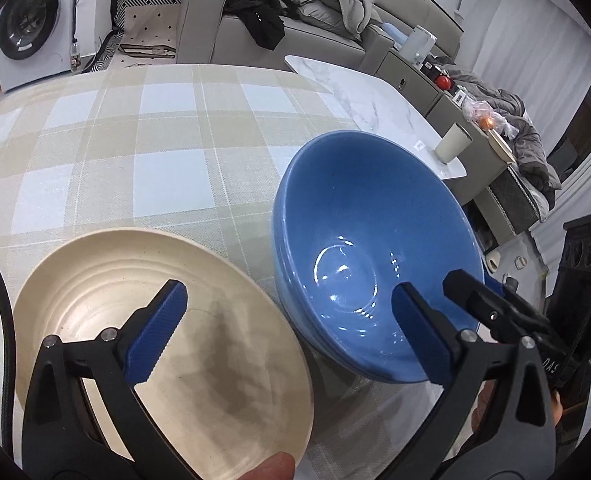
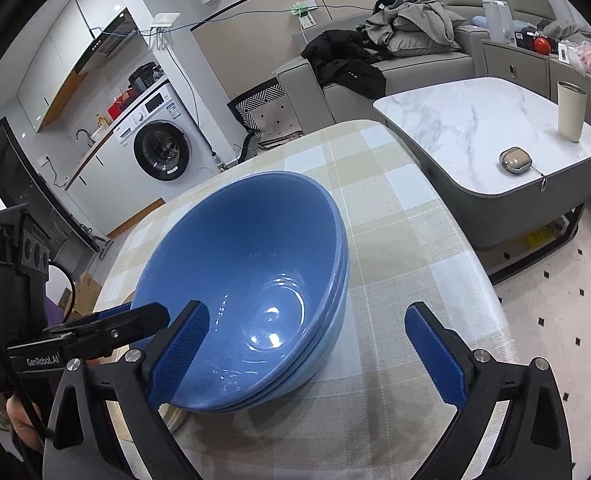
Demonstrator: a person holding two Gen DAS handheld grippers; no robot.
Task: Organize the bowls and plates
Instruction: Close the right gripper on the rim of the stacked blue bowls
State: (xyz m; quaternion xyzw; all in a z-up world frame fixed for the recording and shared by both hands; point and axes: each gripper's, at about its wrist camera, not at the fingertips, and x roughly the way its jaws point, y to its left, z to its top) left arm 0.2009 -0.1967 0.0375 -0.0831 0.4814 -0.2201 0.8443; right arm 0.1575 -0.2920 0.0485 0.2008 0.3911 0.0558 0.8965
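A stack of blue bowls (image 1: 371,248) sits nested on the checked tablecloth (image 1: 135,140); it also shows in the right wrist view (image 2: 247,280). A cream ridged plate (image 1: 135,320) lies just left of the bowls. My left gripper (image 1: 291,332) is open, one finger over the plate, the other over the bowls' near rim. My right gripper (image 2: 307,352) is open, its left finger over the bowls' near rim, its right finger beside them. The right gripper also shows in the left wrist view (image 1: 495,312) at the bowls' right edge. The left gripper's tip (image 2: 135,320) shows in the right wrist view.
A marble coffee table (image 2: 475,128) stands right of the table, with a cream tumbler (image 2: 570,110) and a small case (image 2: 515,159). A grey sofa (image 2: 395,68) with piled clothes is behind. A washing machine (image 2: 159,148) stands far left.
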